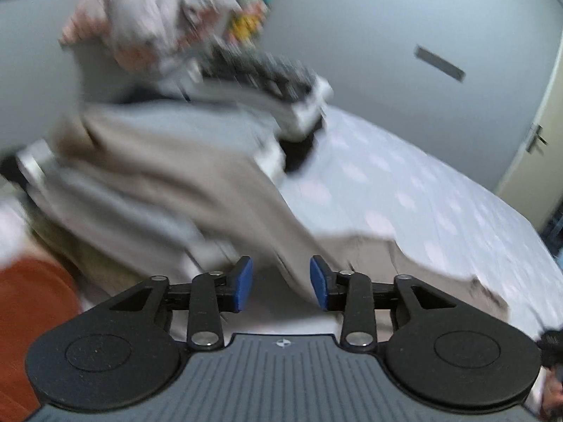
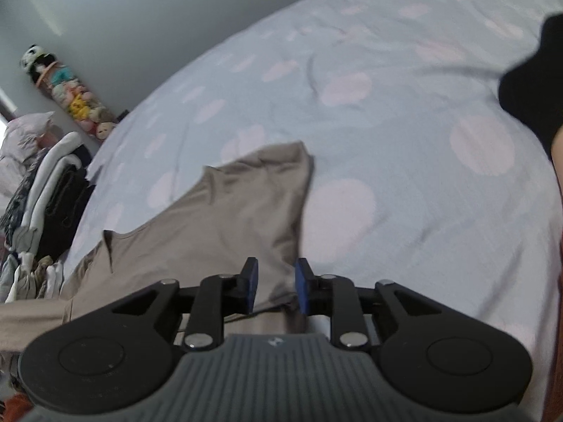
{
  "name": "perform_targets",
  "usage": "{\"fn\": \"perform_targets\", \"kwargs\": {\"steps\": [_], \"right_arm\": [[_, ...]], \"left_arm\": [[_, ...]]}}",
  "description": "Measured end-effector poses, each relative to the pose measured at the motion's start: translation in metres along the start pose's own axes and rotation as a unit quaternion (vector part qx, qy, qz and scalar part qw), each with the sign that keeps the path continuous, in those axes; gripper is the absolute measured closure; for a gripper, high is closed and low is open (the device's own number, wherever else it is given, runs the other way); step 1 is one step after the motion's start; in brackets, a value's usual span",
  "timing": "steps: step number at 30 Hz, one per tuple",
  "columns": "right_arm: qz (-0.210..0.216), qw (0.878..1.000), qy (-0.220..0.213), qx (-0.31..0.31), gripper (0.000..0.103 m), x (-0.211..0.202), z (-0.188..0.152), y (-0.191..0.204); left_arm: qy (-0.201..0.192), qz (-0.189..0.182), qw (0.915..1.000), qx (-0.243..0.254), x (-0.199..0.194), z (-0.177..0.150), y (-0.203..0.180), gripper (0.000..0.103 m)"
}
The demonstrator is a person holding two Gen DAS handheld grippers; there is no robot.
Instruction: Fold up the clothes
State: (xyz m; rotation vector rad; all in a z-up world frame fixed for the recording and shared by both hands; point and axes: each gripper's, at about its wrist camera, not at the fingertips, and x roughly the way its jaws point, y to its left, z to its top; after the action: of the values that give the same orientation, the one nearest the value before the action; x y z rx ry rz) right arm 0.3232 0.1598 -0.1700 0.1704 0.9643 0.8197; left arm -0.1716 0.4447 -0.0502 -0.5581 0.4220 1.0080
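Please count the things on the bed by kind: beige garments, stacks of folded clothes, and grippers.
Beige garment: 1
Stack of folded clothes: 1
Grippers: 2, left gripper and right gripper
Total: 4

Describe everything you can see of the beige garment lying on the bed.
The beige garment is soft, thin-looking cloth, plain taupe, creased and partly folded, with a short sleeve pointing up the bed and a notched neckline edge at its left. It lies flat on the pale blue bedsheet with pink blotches. The right tool hangs over its near edge, jaws apart, not clamping it. The left wrist view shows it blurred.
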Motion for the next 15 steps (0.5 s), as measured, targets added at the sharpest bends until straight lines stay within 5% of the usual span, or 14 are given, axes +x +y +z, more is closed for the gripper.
{"fn": "perform_targets", "kwargs": {"steps": [5,10,15], "right_arm": [[0.009,1.000,-0.009,-0.022,0.076,-0.002,-0.004,0.009],[0.015,1.000,-0.015,-0.019,0.075,-0.005,-0.004,0.007],[0.017,1.000,-0.011,-0.017,0.075,-0.001,-0.005,0.007]], "left_arm": [[-0.040,0.103,0.9914,0.070,-0.013,0.040,0.024,0.053],[-0.033,0.202,0.9602,0.190,0.000,0.054,0.042,0.050],[0.006,0.231,0.9393,0.253,0.031,0.053,0.054,0.050]]}}
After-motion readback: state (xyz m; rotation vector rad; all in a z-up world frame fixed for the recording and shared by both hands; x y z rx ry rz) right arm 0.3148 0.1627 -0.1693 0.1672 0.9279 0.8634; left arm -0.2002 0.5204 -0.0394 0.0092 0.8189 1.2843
